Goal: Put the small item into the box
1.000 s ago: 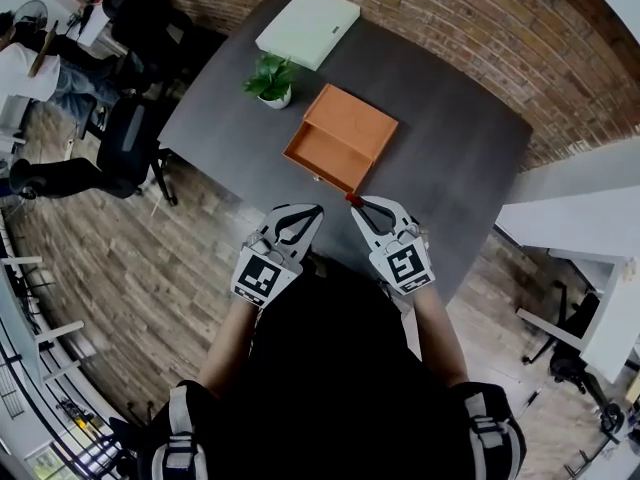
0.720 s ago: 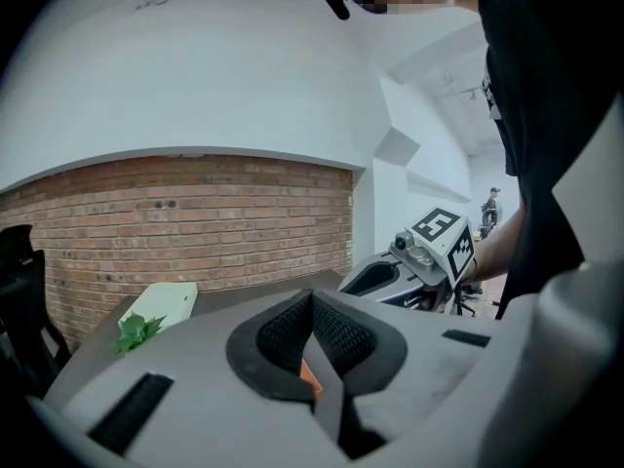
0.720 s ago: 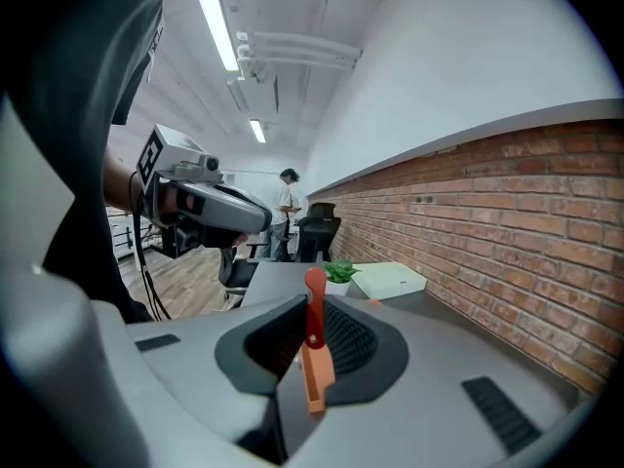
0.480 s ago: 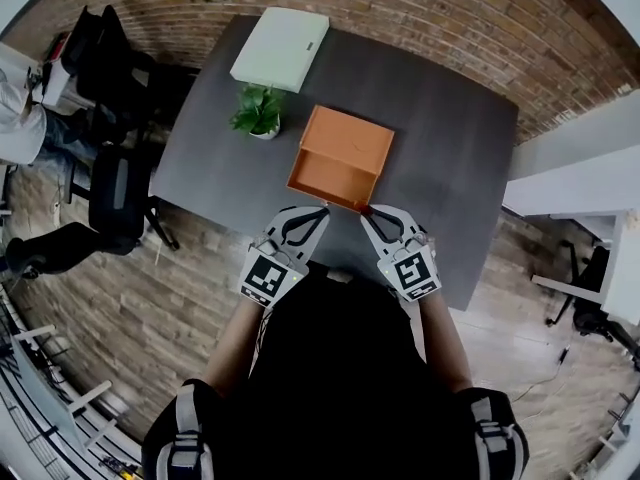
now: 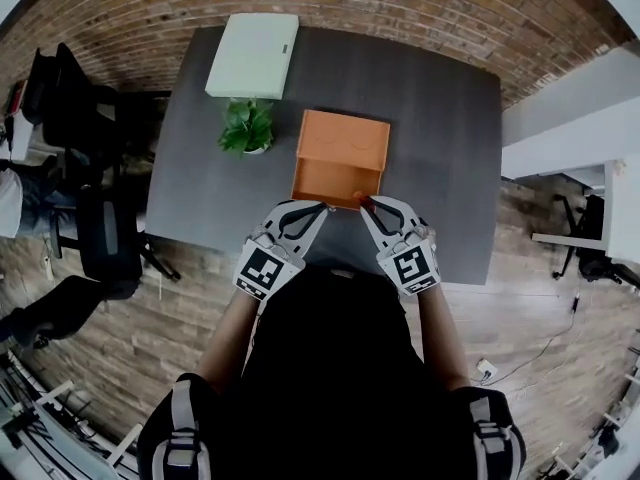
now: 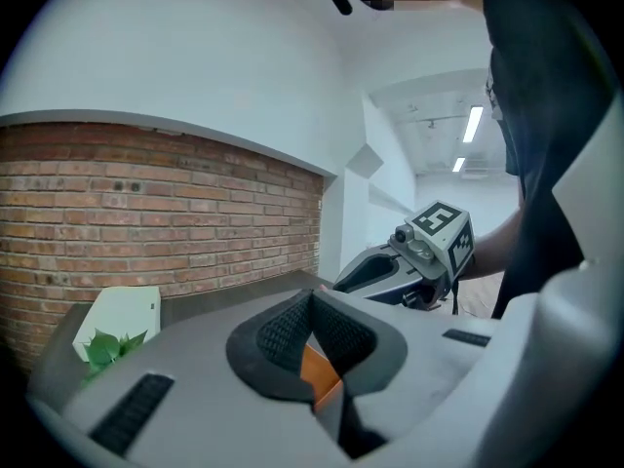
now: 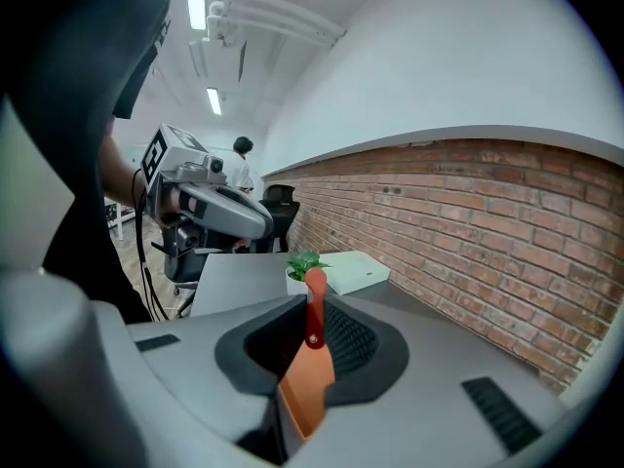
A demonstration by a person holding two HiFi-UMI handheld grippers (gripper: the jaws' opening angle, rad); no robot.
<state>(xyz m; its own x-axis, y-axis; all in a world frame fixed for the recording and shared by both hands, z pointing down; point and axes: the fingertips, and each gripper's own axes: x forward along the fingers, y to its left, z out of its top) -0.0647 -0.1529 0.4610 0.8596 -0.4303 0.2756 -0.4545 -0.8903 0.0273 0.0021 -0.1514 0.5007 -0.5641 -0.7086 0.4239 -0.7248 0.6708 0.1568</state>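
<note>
Two claws are reaching side by side over the near edge of the dark matte desk point(image 5: 440, 168) in the head view. Only the right gripper view is showing the grip clearly. There the right claw point(image 7: 314, 310) is grasping the small red item point(image 7: 315, 289) between its ribbed black pads. The item is a thin flat strip standing upright, and its rounded top is poking above the tips.

From above, the item is appearing only as a red speck at that claw's tip, right at the near right corner of the orange box point(image 5: 343, 136). Whether it is touching the box I cannot tell. The left gripper view is showing the left claw point(image 6: 312, 298) clenched on nothing, its cross-hatched pads meeting.

Each gripper view is cutting the box down to an orange wedge behind the claw's own smooth grey shell. The head view alone is giving the box's whole rectangular shape, with a flat far part and a darker, hollow near part.

A small potted plant point(image 5: 245, 128) is standing just off the box's far left corner. A flat white box point(image 5: 253, 55) is lying at the desk's far left corner. A brick wall point(image 7: 468, 222) is running behind the desk's far edge. The person's dark top point(image 5: 330, 368) is hiding the floor below the claws.
</note>
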